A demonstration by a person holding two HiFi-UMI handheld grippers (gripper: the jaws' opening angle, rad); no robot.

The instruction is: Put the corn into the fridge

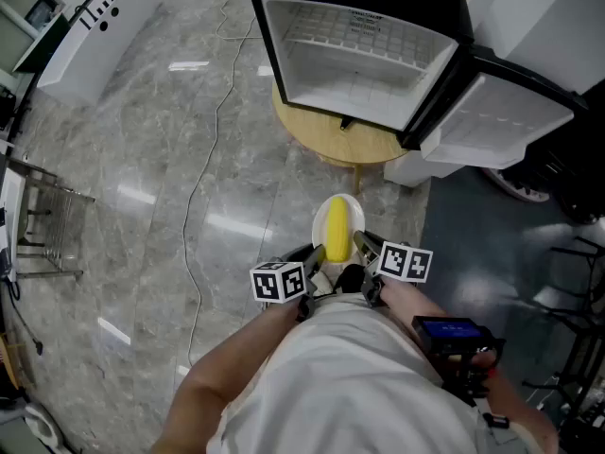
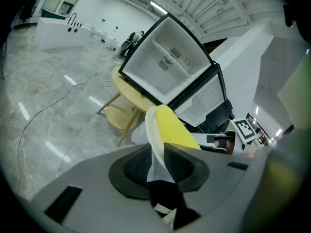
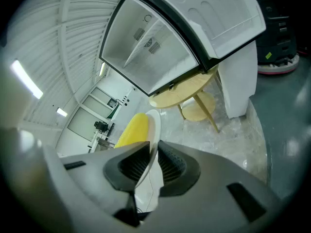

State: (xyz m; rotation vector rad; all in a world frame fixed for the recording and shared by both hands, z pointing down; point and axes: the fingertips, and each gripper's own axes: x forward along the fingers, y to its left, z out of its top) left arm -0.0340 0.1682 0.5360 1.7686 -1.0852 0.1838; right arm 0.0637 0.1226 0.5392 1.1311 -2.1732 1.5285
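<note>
— Grey veined floor [image 1: 142, 159] is spreading wide on your left. What is bordering it?

— At the far left edge a white counter [image 1: 95, 26] is running along, and a metal rack [image 1: 47, 225] is standing below it. A thin cable [image 1: 203, 178] is trailing across the stone toward the round table [image 1: 331, 138]. Open floor is stretching between you and that table.

— And further right?

— On the table the fridge [image 1: 359, 55] is sitting with its cavity facing you, and its door [image 1: 501, 112] is standing open to the right. Darker floor is lying past it, with black equipment [image 1: 567, 187] crowding the right edge.

— Where is the corn sitting relative to my grippers?

— You are carrying a plate [image 1: 352, 208] between them. Your left gripper [image 1: 310, 255] is pinching the plate's left rim, jaws pressed onto it. The corn [image 1: 335, 225] is lying lengthwise on the plate, just ahead of both sets of jaw tips, pointing toward the fridge and short of the table's near edge. Your right gripper [image 1: 364, 246] is clamping the right rim the same way.

— Materials?

— Long and rounded, the corn is showing bright yellow. Its plate is looking glossy white and thin-rimmed, and the ribbed dark pads [image 2: 182, 161] are biting its edge. Pale wood is making up the table. The fridge is showing black outside and white inside, with a shelf across it.
</note>
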